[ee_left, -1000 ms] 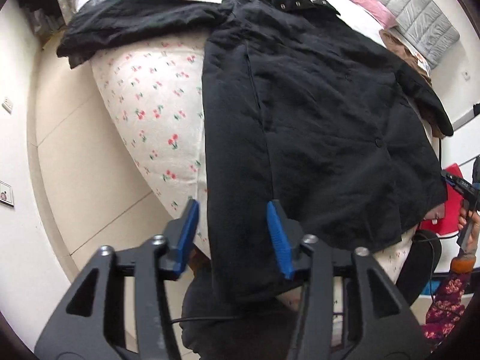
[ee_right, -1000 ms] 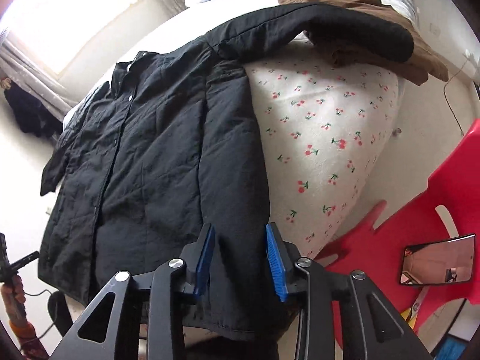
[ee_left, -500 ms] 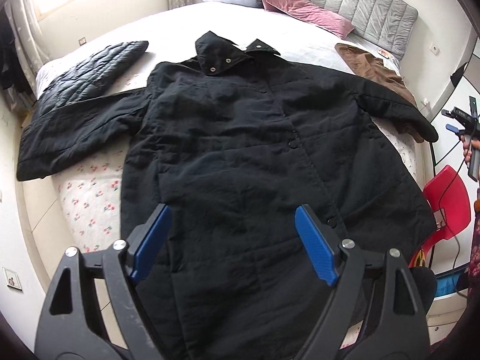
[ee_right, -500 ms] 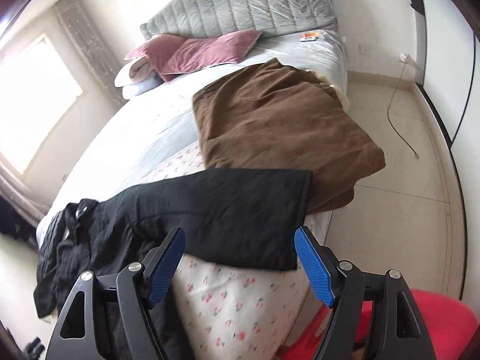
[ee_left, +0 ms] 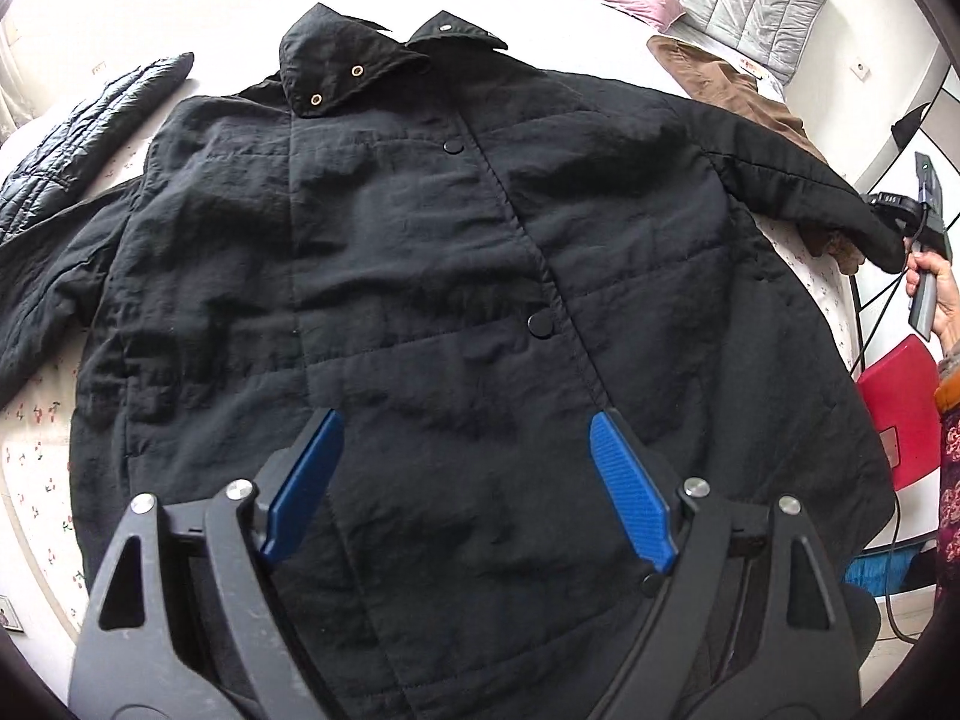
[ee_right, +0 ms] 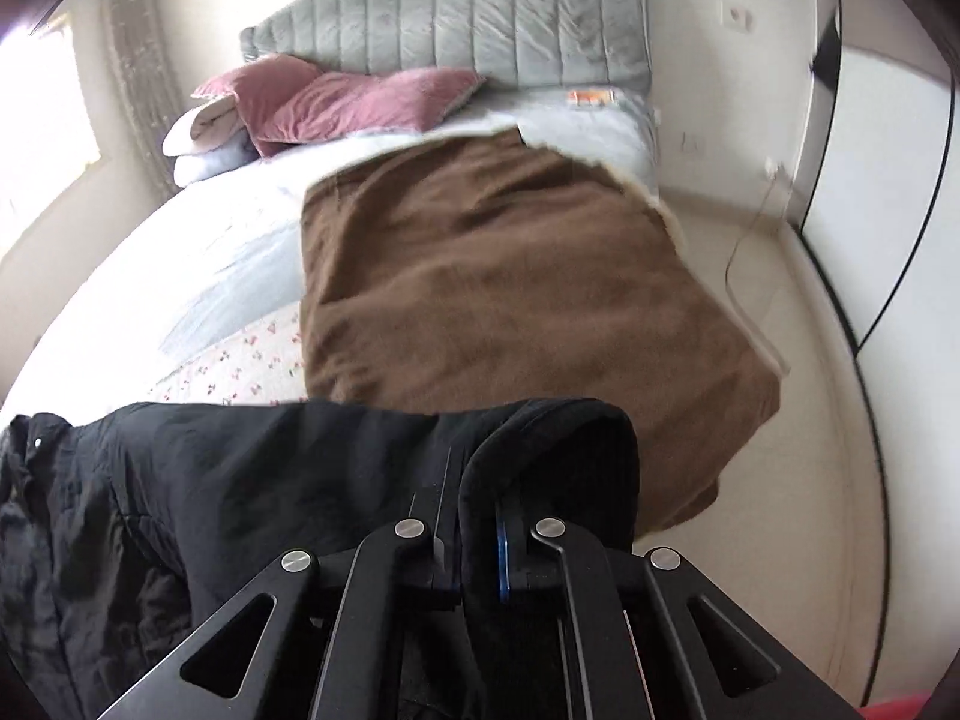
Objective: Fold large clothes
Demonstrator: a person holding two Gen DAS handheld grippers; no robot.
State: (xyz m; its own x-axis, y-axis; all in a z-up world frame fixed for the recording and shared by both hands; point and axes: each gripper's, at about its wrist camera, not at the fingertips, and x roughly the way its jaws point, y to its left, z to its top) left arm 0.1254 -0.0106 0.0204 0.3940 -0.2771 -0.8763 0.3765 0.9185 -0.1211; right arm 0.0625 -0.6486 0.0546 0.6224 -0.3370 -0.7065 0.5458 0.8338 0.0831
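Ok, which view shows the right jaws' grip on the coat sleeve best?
Right wrist: the right gripper is shut on the black sleeve cuff, cloth pinched between its jaws. The left wrist view shows only the sleeve end near the hand, grip hidden.

Coat flat on bed, collar toward headboard. Quilted jacket beside its left sleeve. Folded blanket under the right sleeve end, pillows behind it. Chair off the bed's right edge.
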